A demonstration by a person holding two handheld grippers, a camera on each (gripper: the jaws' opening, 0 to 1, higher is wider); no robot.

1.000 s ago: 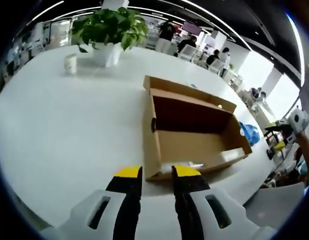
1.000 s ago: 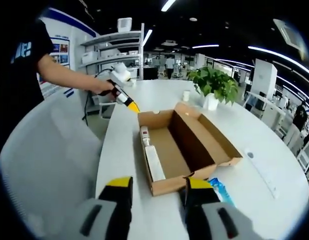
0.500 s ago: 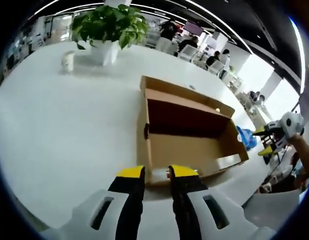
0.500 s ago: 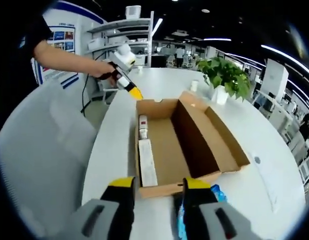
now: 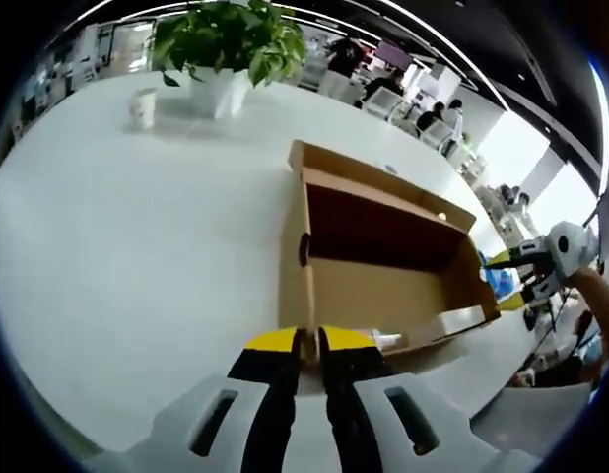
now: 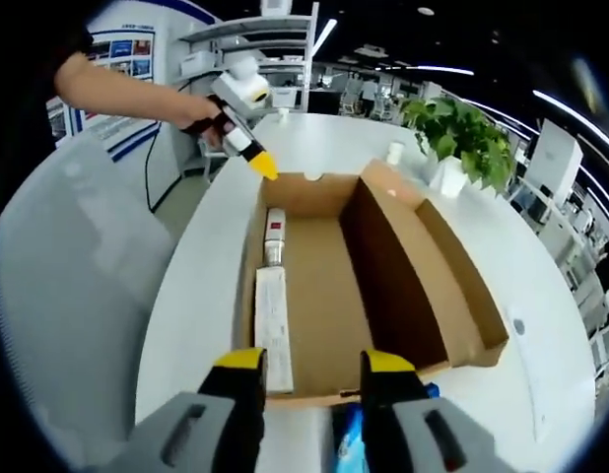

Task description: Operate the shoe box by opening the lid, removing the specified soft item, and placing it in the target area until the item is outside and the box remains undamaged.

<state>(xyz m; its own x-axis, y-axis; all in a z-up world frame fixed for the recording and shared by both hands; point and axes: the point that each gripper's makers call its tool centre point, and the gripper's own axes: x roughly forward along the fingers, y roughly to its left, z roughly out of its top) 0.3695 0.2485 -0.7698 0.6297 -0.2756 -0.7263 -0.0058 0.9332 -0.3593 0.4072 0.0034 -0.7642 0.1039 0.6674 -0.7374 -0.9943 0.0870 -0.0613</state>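
Shoe box (image 5: 383, 266) centre frame on white table (image 5: 117, 227), lid off, white soft item (image 6: 272, 320) along its left inner wall | left gripper (image 5: 309, 340) nipped shut on near box wall; right gripper (image 6: 309, 365) jaws apart, empty, over box end | judgement: brace lightly, don't crush card; approach item from above | open room upper left; plant (image 5: 226, 39) far; table edge nr box.

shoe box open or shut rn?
Open. The shoe box has its lid folded back, with the bare floor and a white item visible inside.
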